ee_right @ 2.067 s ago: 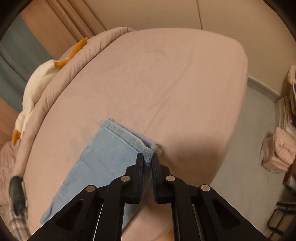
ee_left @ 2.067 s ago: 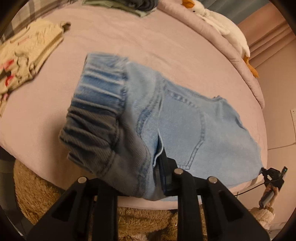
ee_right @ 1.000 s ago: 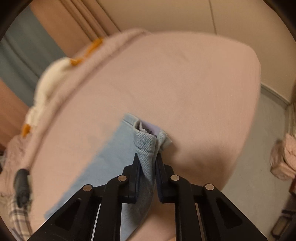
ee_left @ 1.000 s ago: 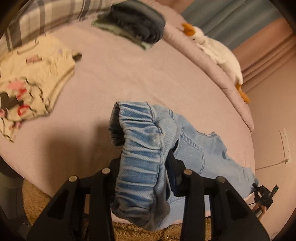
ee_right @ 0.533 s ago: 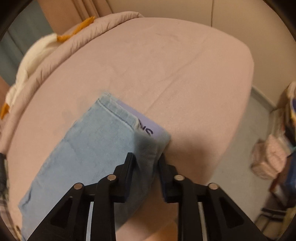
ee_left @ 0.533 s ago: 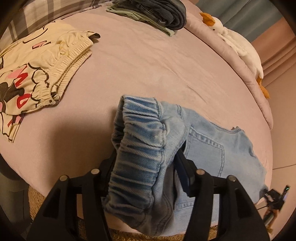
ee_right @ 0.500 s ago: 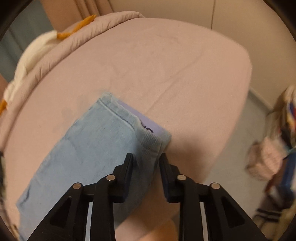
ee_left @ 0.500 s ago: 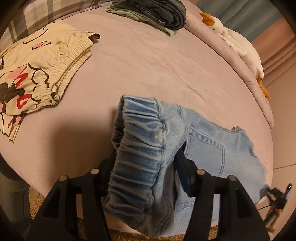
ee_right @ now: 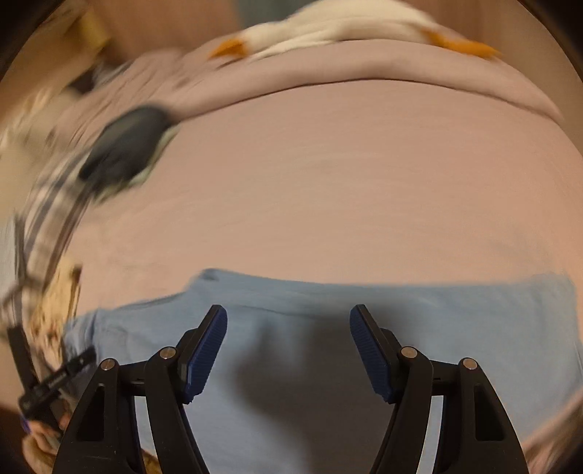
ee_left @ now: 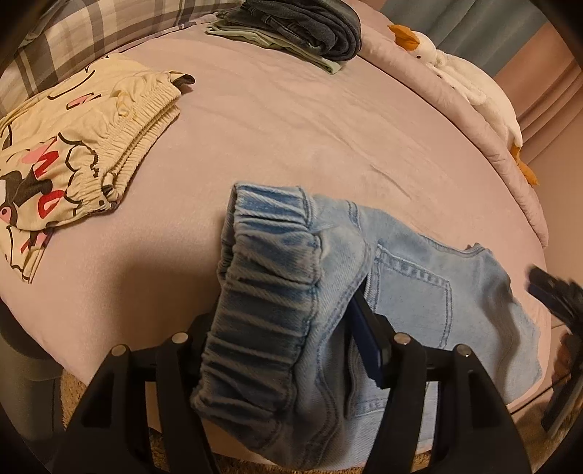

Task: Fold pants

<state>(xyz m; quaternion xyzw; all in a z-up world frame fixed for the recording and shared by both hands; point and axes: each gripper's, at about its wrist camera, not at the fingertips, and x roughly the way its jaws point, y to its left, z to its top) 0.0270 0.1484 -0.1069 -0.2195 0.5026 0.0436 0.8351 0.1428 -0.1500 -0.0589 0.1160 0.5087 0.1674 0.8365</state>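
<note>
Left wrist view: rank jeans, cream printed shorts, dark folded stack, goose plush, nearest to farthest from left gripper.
1. jeans, waistband between the left gripper fingers
2. cream printed shorts, left
3. dark folded stack, top centre; goose plush, top right: too close to call

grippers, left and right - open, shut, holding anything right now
Left gripper: jaws opening, with the jeans' elastic waistband bunched between them; grip cannot be told.
Right gripper: jaws opening, wide apart over the jeans, holding nothing.

Light-blue denim pants with an elastic gathered waistband (ee_left: 277,291) lie flat, waistband bunched upright toward six o'clock.
</note>
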